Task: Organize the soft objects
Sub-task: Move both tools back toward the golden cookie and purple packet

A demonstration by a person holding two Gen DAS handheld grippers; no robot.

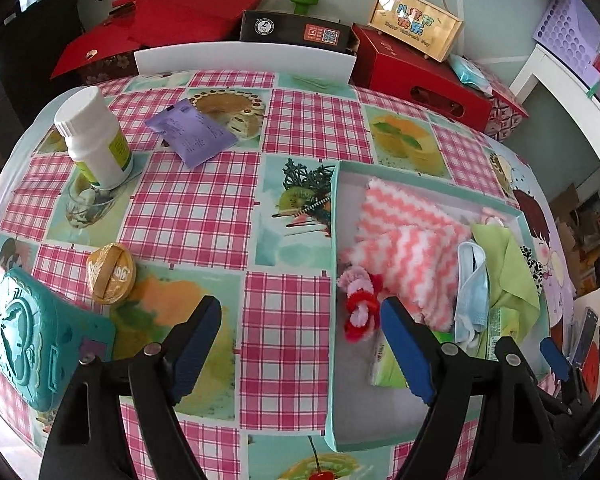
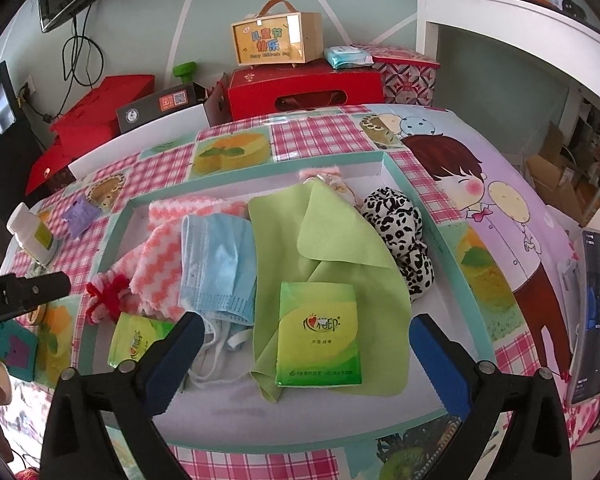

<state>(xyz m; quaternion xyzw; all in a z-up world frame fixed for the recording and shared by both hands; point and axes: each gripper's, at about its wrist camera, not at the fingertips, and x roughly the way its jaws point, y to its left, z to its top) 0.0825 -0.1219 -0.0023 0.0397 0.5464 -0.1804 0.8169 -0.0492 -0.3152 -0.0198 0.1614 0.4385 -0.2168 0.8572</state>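
Observation:
A shallow teal box [image 1: 334,240] [image 2: 448,240] on the checked tablecloth holds a pink-and-white zigzag cloth [image 1: 404,240] [image 2: 160,248], a blue face mask [image 1: 472,292] [image 2: 216,260], a green cloth [image 2: 340,248], a leopard scrunchie [image 2: 400,232], a red-and-pink fuzzy tie [image 1: 360,300] and two green tissue packs [image 2: 320,332] [image 2: 136,336]. My left gripper [image 1: 300,320] is open above the box's left rim, with nothing between its fingers. My right gripper [image 2: 306,328] is open wide over the box. The larger tissue pack lies below and between its pads, untouched.
Left of the box stand a white bottle [image 1: 94,136], a purple sachet [image 1: 192,132], a gold round tin [image 1: 112,274] and a teal plastic toy [image 1: 32,332]. A phone [image 2: 592,320] lies at the table's right edge. Red boxes [image 2: 304,88] line the back.

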